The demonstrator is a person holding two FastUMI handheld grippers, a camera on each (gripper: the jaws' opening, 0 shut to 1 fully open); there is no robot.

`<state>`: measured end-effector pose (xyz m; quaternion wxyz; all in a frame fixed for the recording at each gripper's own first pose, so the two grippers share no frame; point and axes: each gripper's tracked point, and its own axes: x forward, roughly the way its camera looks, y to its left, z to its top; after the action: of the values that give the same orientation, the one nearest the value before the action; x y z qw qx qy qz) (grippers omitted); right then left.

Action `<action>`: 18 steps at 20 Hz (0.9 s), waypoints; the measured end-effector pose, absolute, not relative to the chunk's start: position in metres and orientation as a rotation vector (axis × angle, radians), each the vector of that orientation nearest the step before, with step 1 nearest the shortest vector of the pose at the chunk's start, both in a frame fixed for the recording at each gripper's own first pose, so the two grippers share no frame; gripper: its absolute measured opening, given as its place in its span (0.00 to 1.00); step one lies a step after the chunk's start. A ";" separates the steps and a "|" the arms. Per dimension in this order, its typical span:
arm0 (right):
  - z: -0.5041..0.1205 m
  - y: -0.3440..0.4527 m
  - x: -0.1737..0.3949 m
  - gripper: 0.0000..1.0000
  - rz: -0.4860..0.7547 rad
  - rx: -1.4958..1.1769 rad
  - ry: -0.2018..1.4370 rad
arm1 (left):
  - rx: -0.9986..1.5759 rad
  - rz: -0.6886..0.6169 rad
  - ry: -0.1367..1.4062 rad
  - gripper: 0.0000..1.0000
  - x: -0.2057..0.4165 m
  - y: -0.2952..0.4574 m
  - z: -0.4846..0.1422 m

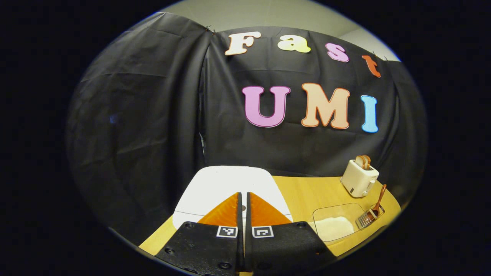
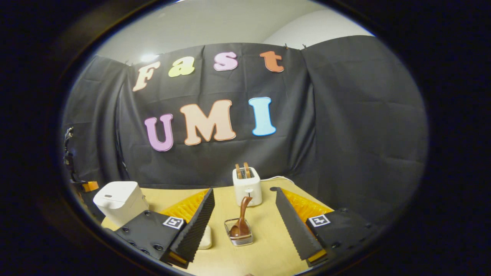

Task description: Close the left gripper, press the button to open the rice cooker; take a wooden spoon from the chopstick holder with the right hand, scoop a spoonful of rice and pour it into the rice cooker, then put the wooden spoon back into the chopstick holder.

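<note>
While the wooden table (image 2: 264,245) spreads pale and smooth-grained across both views, the biggest thing on it is the rice cooker (image 1: 230,189), a white, glossy box with rounded corners and its lid down. It lies directly ahead of the left gripper (image 1: 243,209), whose two fingers are pressed together with barely a slit between them, their tips over the cooker's front edge near the lid seam; whether they touch it cannot be told. In the right gripper view the same cooker (image 2: 120,201) stands far to the left, well apart from the right gripper (image 2: 242,207).

Next in size is the toaster (image 2: 247,186), a small white block with two brown slices upright in its slots, at the back of the table against the black cloth. A clear plastic tray (image 1: 337,222) with rounded corners holds a low heap of white rice (image 1: 333,228). Just beside it sits the chopstick holder (image 2: 239,234), a small wire basket of thin metal bars. The wooden spoon (image 2: 241,220), dark brown and glossy, stands in it, handle leaning upward. That holder lies between the right gripper's fingers, which are spread wide and grasp nothing; their inner faces are ribbed.
</note>
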<state>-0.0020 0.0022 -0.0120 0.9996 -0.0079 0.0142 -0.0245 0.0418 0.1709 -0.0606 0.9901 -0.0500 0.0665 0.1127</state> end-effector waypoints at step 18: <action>-0.027 0.012 -0.007 1.00 -0.081 -0.038 0.069 | -0.141 0.237 0.246 0.00 0.086 0.205 -0.124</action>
<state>-0.0069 0.0118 -0.0273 0.9984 -0.0188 0.0344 -0.0404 0.0858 0.2052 -0.1237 0.9830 -0.0702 0.1224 0.1177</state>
